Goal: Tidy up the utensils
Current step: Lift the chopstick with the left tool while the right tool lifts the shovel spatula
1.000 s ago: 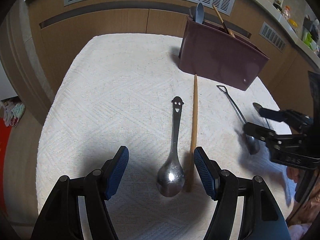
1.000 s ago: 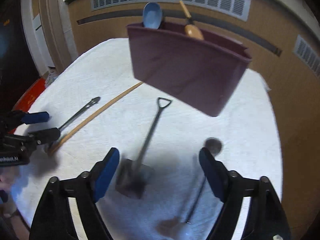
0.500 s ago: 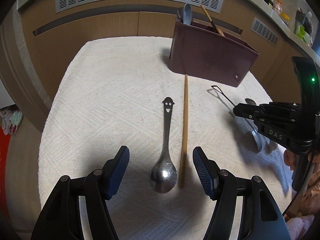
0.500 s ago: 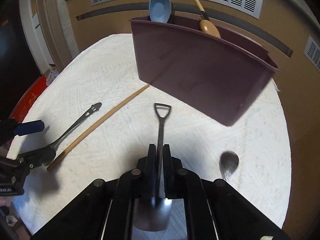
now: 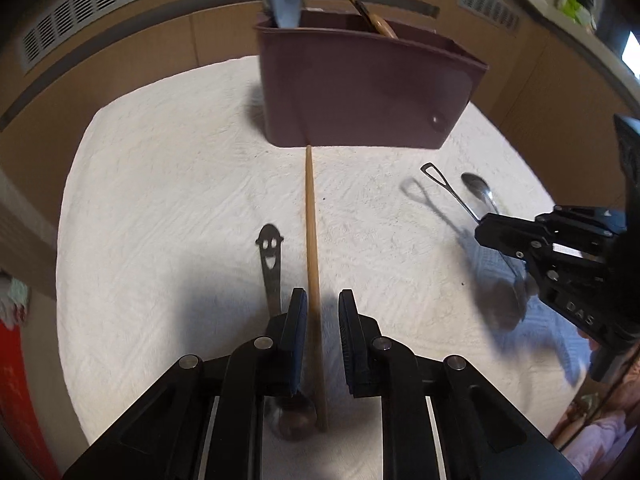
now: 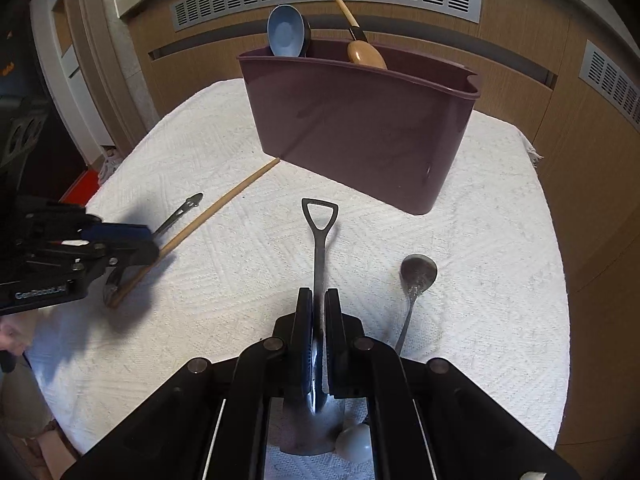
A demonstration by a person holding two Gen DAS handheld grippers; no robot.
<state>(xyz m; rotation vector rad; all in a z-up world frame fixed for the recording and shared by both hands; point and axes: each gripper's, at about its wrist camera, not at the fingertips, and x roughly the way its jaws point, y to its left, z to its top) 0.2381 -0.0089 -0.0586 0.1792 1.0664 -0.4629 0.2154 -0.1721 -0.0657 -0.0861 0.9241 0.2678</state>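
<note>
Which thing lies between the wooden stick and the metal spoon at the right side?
In the right wrist view, the shovel-shaped spoon, held in the right gripper, lies between the wooden stick and the metal spoon.

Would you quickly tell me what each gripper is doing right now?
Left gripper: nearly closed around the wooden chopstick; a gap shows on one side, so the grip is unconfirmed.
Right gripper: shut on the shovel-shaped spoon.
</note>
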